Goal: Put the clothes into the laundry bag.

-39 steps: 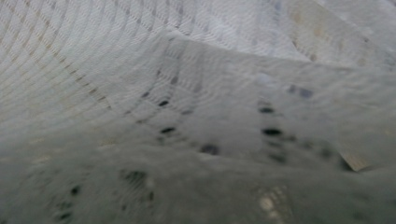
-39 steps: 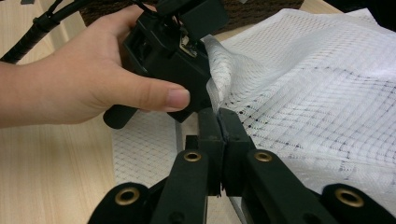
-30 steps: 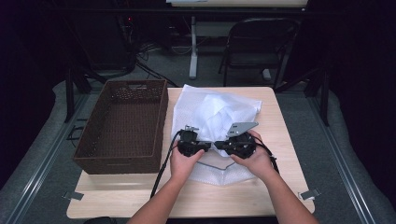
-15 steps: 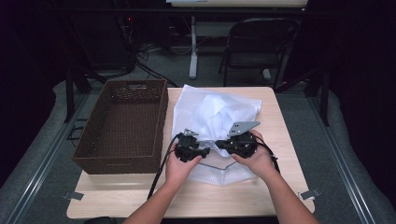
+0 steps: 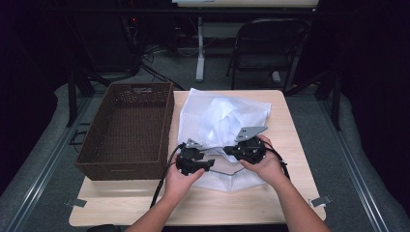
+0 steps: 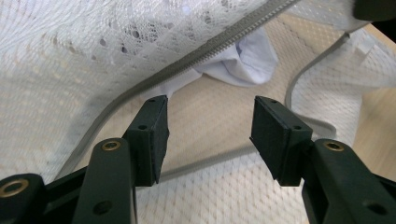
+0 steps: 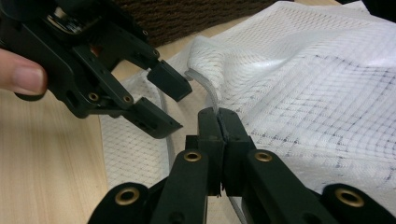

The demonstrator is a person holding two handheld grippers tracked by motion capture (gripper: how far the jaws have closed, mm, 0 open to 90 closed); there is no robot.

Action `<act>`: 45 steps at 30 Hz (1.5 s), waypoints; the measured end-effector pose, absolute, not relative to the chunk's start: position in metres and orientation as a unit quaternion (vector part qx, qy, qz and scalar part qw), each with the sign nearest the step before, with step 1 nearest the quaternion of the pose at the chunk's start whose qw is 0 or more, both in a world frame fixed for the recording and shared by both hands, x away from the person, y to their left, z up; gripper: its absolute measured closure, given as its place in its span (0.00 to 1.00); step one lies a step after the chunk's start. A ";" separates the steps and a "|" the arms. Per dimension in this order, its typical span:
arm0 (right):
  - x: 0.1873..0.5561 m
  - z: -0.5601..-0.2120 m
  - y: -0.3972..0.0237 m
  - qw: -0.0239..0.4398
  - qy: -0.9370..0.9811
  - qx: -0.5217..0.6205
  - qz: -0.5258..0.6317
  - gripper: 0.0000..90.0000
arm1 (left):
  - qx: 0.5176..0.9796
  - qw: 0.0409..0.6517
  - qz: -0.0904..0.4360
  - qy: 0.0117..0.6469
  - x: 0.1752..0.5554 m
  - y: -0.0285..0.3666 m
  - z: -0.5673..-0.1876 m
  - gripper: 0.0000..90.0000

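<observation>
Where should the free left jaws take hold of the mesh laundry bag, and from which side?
Grip the raised zipper edge of the mesh laundry bag, coming in from the open mouth: it stands lifted off the table while the right gripper pinches the other rim.

Mesh bag [image 5: 220, 121] is white open-weave netting, matt, with a grey toothed zipper [image 6: 219, 51] and smooth white cloth [image 6: 252, 63] inside it. Left gripper [image 7: 161, 100] and right gripper [image 7: 218, 123] are matt black plastic with brass-coloured pivot rivets and finely textured pads [image 6: 275, 135]. Table [image 5: 217, 205] is pale smooth wood-look board; basket [image 5: 126, 130] is dark brown woven wicker, rough.
</observation>
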State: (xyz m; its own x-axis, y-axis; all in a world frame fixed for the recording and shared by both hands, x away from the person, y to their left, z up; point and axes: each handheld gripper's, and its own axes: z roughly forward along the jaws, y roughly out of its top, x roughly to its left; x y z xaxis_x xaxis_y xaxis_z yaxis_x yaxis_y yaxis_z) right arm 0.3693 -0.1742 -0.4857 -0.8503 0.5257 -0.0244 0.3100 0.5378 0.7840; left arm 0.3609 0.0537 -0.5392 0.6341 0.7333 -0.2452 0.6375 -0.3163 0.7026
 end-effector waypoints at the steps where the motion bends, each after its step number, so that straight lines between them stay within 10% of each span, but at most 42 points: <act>1: 0.370 -0.487 -0.173 0.129 0.868 0.240 0.414 0.99 | 0.808 0.404 0.060 0.424 0.360 0.055 -0.539 0.52; 45: 0.376 -0.535 -0.168 0.072 0.909 0.231 0.340 0.99 | 0.808 0.428 0.078 0.398 0.324 0.090 -0.529 0.52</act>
State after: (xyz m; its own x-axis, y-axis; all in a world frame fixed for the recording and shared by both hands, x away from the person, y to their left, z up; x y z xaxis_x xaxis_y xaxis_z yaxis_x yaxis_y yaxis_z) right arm 0.3757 -0.1680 -0.5354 -0.8828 0.4690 0.0273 0.3718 0.6619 0.6509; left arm 0.3244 0.0903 -0.5291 0.6711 0.7097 -0.2142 0.5761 -0.3174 0.7532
